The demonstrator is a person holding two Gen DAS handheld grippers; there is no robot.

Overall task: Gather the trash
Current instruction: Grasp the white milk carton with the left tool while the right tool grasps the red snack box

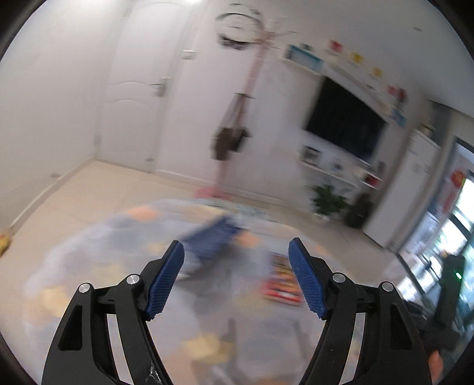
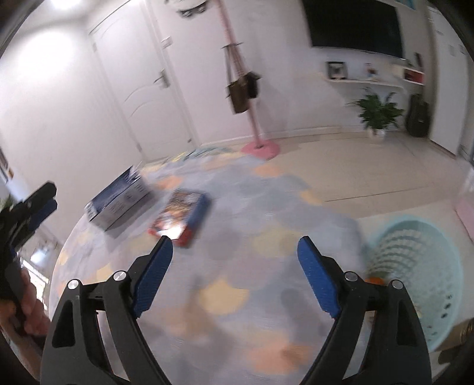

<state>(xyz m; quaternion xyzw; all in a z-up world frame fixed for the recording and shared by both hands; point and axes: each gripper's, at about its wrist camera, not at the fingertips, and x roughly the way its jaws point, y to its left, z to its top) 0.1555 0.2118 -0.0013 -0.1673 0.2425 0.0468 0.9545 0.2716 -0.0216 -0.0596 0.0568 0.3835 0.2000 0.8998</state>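
Note:
Two boxes lie on a round patterned rug (image 2: 266, 207). A blue and white box (image 2: 118, 201) lies at the rug's far left; it shows blurred in the left wrist view (image 1: 210, 240). A colourful flat box with red and blue sides (image 2: 182, 216) lies beside it and also shows in the left wrist view (image 1: 283, 280). My right gripper (image 2: 235, 245) is open and empty above the rug. My left gripper (image 1: 237, 248) is open and empty, held above the rug; it shows at the left edge of the right wrist view (image 2: 38, 204). A light blue mesh basket (image 2: 420, 266) stands at the right with something orange inside.
A pink coat stand (image 2: 257, 142) with a brown bag (image 2: 241, 88) stands behind the rug. White doors (image 2: 142, 97) are at the back. A potted plant (image 2: 376, 115), a black speaker-like object (image 2: 417, 115) and a wall television (image 2: 355, 26) are at the right.

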